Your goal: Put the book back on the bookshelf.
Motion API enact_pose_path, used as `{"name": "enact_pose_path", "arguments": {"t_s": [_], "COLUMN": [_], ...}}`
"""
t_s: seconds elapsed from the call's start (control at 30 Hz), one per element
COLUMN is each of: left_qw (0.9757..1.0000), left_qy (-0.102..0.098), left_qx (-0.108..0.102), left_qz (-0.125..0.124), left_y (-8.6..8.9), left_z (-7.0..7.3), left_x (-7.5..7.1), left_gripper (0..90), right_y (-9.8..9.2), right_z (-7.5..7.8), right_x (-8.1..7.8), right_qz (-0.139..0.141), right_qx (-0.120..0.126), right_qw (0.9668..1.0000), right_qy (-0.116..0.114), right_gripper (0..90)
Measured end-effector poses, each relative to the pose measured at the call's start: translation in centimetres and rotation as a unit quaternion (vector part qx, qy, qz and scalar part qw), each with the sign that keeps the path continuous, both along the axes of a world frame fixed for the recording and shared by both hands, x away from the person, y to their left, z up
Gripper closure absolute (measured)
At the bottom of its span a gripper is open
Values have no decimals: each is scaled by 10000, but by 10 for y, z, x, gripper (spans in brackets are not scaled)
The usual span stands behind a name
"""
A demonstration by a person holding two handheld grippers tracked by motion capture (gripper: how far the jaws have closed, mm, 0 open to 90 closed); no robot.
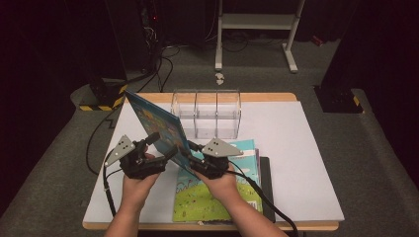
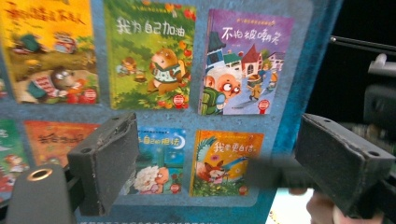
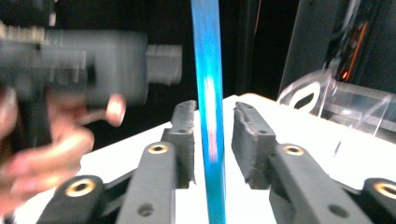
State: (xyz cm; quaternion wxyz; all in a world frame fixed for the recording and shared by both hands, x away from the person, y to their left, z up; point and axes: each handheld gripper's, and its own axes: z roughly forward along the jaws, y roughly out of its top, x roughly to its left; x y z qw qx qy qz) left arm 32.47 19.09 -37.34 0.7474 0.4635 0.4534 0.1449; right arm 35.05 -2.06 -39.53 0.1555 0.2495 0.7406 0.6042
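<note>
The thin blue picture book stands edge-on between the right gripper's slightly parted jaws, untouched; the left gripper's jaws gape wide before its cover.

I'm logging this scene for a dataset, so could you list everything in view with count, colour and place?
blue book: one, blue cover with small picture tiles, stood on edge between the grippers
books: a flat stack, green and light blue, near table edge
clear organiser: one, transparent, three compartments, far side of table
table: one, white top, wooden rim
white stand: one, on the floor behind
left gripper: black, jaws open, facing the cover
right gripper: black, jaws either side of the book's edge, gaps showing
</note>
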Motion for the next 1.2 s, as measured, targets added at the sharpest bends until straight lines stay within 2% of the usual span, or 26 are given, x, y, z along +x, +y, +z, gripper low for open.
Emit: {"name": "enact_pose_path", "arguments": {"t_s": [0.13, 0.23, 0.4, 0.43, 0.63, 0.77, 0.9, 1.0, 1.07, 1.2], "left_qw": [10000, 10000, 9999, 9999, 9980, 9942, 9926, 9880, 9879, 9894], "left_qy": [-29, 12, 101, 99, 125, 196, 209, 108, 94, 13], "left_qx": [-25, -37, 18, 80, 585, 943, 1081, 1414, 1424, 1293], "left_qz": [-8, -16, -84, -90, 198, 471, 512, 610, 605, 655], "left_y": [-2, -4, -7, -9, -20, -24, -28, -35, -37, -32], "left_z": [-2, -4, -5, -5, -10, -18, -26, -33, -36, -34], "left_x": [-4, -7, -11, -12, -19, -23, -29, -33, -34, -35], "left_gripper": [97, 86, 51, 45, 48, 71, 90, 109, 148, 196], "right_y": [-6, -6, -5, -4, 7, 17, 25, 30, 31, 32], "right_z": [-20, -28, -31, -32, -37, -37, -40, -45, -47, -48], "right_x": [-9, -12, -18, -19, -28, -34, -40, -42, -43, -42], "right_qz": [144, 173, 352, 392, 656, 797, 889, 893, 847, 804], "right_qx": [-309, -519, -575, -609, -670, -713, -825, -962, -981, -922], "right_qw": [9990, 9972, 9953, 9948, 9924, 9915, 9903, 9889, 9890, 9900], "right_qy": [282, 503, 697, 718, 793, 743, 679, 690, 707, 706], "right_gripper": [621, 634, 673, 675, 681, 673, 650, 638, 641, 672]}}
